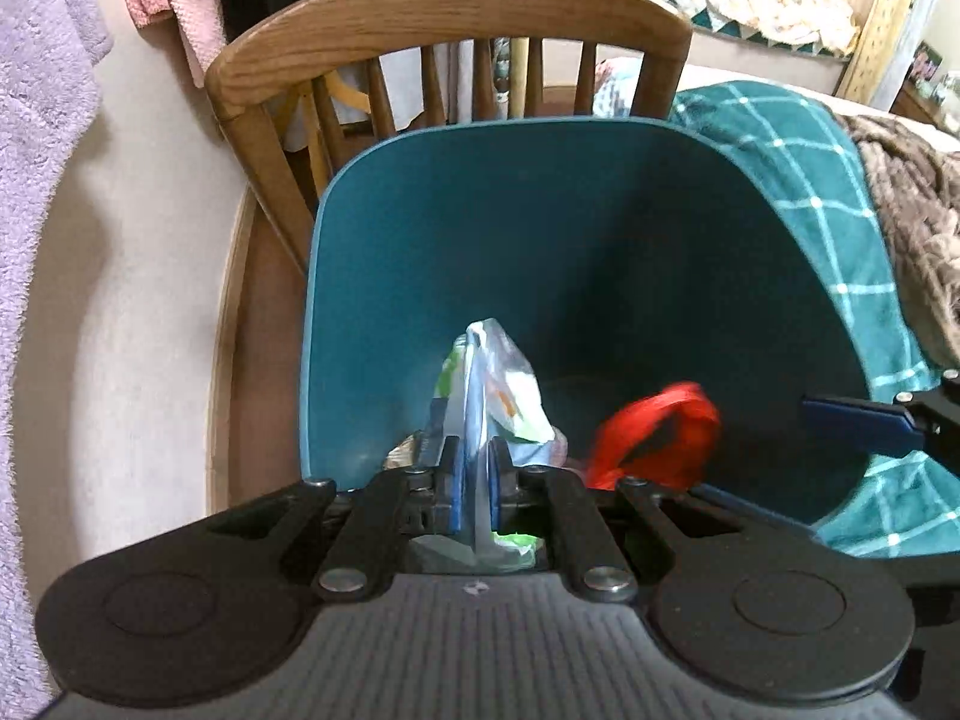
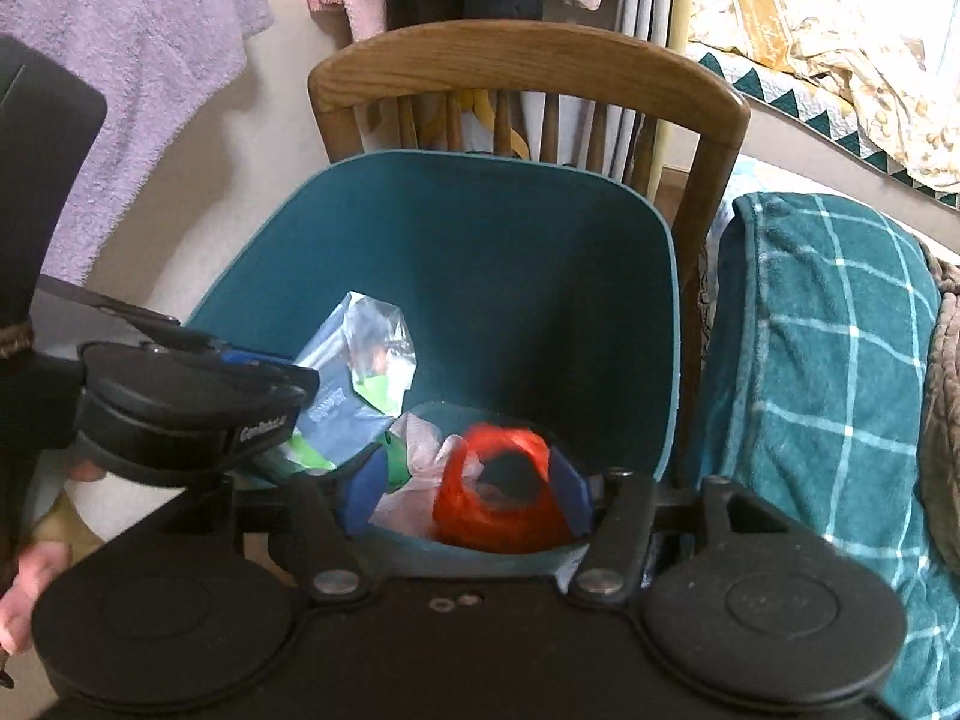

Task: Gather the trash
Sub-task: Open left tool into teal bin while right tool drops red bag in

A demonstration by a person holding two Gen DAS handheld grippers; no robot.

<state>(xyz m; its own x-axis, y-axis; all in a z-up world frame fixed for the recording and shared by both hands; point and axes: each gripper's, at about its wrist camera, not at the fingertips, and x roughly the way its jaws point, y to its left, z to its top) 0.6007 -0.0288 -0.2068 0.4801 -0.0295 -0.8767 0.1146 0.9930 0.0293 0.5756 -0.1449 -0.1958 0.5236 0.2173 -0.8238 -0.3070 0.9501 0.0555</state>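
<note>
The left gripper (image 1: 474, 480) jaws are clenched on a plastic wrapper (image 1: 489, 390) held inside the teal bin (image 1: 600, 228). The right gripper (image 2: 465, 489) jaws are parted around a red bag (image 2: 501, 480), unpressed. If the wrapper clings on release, it may be dragged out over the rim

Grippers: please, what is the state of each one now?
Left gripper: shut on the plastic wrapper.
Right gripper: open, the red wrapper loose between its fingers.
</note>
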